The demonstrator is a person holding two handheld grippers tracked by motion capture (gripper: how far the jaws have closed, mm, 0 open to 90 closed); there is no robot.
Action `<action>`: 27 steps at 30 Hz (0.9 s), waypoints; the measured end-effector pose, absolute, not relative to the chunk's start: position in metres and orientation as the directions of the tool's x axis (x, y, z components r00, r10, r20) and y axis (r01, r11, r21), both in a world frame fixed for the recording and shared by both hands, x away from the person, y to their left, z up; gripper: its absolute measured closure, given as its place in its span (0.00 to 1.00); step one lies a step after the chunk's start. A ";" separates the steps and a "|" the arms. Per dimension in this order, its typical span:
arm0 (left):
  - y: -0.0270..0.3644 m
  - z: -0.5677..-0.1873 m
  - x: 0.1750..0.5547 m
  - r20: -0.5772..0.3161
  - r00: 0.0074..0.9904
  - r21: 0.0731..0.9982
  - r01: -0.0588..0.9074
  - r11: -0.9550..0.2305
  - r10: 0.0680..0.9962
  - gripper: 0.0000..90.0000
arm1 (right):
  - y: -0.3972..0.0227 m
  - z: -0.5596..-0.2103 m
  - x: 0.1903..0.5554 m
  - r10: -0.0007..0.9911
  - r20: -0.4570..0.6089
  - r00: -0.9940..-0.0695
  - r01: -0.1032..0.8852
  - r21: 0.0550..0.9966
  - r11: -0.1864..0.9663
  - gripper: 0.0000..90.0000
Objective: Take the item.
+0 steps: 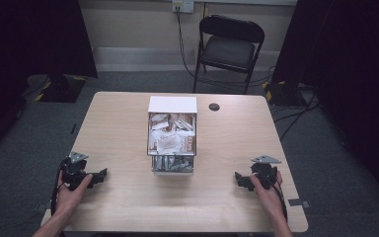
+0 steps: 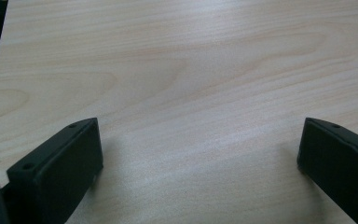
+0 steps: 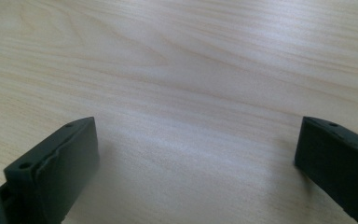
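High view: box (image 1: 172, 140) midway between grippers (image 1: 97, 177)

The counter (image 1: 118, 128) is pale wood-grain laminate, smooth with a soft sheen. Both the left tool (image 1: 96, 177) and right tool (image 1: 241, 180) look like matt black plastic. The white box (image 1: 172, 104) holds crumpled paper-like packets; the floor looks like rough grey carpet

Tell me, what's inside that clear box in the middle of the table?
The clear box is stuffed with white and brownish packets or papers, with greyish ones in the lower front section. What they are is too small to tell. A white lid covers the back part.
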State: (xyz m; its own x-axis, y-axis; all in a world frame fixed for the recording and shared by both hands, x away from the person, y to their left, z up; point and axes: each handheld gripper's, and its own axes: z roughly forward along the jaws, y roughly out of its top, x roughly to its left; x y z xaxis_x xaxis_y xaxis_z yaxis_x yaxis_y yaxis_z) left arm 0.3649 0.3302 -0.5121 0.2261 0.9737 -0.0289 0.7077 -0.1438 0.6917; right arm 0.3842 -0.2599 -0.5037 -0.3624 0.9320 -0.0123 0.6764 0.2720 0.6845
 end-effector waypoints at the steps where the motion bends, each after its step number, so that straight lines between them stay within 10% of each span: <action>1: 0.330 -0.512 0.365 -0.030 0.223 0.693 0.707 -0.141 0.974 0.00 | -0.260 -0.504 0.384 0.932 -0.012 -0.362 0.676 0.685 0.272 0.00; 11: 0.330 -0.511 0.365 -0.031 0.241 0.692 0.706 -0.153 0.970 0.01 | -0.260 -0.504 0.384 0.932 -0.013 -0.362 0.676 0.685 0.272 0.00; 15: 0.327 -0.508 0.362 -0.031 0.273 0.708 0.685 -0.172 0.962 0.23 | -0.260 -0.504 0.384 0.932 -0.012 -0.362 0.676 0.684 0.272 0.00; 27: 0.326 -0.503 0.364 -0.072 0.304 0.684 0.708 -0.175 0.950 0.18 | -0.260 -0.504 0.384 0.932 -0.012 -0.362 0.676 0.684 0.272 0.00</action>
State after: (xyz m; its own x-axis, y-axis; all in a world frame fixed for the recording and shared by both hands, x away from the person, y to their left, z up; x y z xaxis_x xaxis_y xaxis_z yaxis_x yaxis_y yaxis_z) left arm 0.3639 0.3259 -0.5035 0.3042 0.9499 -0.0724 0.7081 -0.1746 0.6842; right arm 0.3843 -0.2598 -0.5036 -0.3624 0.9319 -0.0123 0.6764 0.2721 0.6844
